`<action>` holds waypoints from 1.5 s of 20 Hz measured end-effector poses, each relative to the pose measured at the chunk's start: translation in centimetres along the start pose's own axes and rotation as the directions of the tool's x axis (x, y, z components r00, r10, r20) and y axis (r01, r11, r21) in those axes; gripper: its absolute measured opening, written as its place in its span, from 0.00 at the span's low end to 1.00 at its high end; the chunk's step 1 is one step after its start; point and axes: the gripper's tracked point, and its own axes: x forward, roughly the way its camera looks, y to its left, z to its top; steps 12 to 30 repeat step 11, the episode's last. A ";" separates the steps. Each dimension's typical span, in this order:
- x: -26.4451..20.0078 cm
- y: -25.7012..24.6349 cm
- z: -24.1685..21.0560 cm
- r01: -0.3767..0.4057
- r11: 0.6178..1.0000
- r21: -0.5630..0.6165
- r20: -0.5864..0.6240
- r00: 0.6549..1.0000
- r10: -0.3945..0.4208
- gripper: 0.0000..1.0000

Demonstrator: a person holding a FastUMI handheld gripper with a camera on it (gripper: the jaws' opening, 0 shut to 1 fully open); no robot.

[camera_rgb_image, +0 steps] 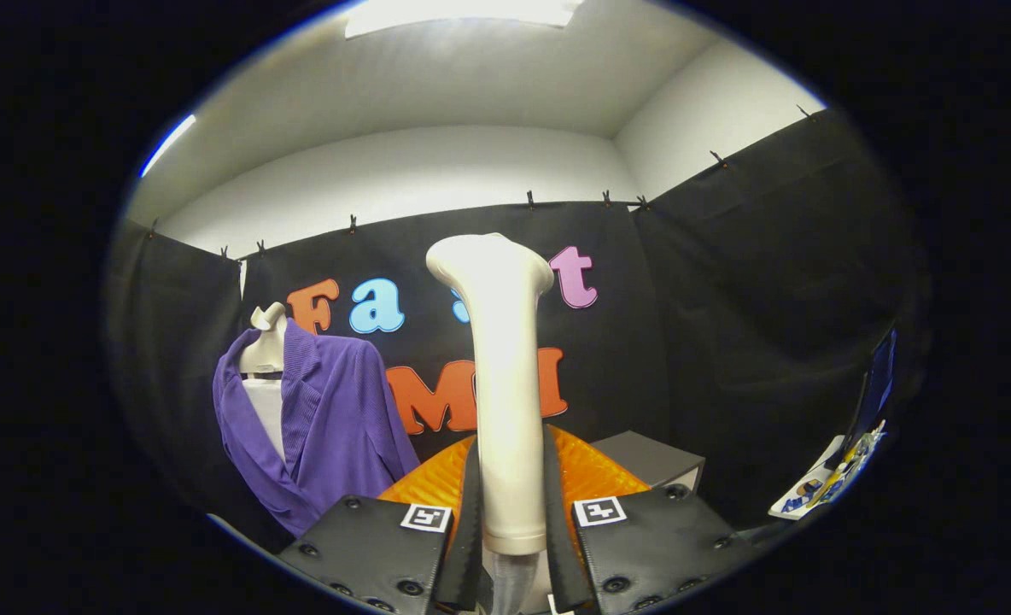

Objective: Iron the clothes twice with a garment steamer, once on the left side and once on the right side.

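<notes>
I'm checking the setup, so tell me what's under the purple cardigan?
The purple cardigan hangs open on a white mannequin torso; its neck shows above, its chest between the fronts. The rest is covered. The gripper is shut on the garment steamer.

No brand, number or label can be read. Each finger block of the gripper (510, 512) carries a small black-and-white square marker (426, 518), a pattern, not text. Printed papers (821, 491) at the booth's right side are too small to read.
</notes>
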 end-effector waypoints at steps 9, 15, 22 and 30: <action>0.6 2.3 3.3 -0.049 0.998 -0.033 0.027 0.998 0.050 0.39; 0.5 2.5 3.8 -0.057 0.998 -0.037 0.032 0.998 0.058 0.39; 0.5 2.5 3.8 -0.057 0.998 -0.037 0.032 0.998 0.058 0.39; 0.5 2.5 3.8 -0.057 0.998 -0.037 0.032 0.998 0.058 0.39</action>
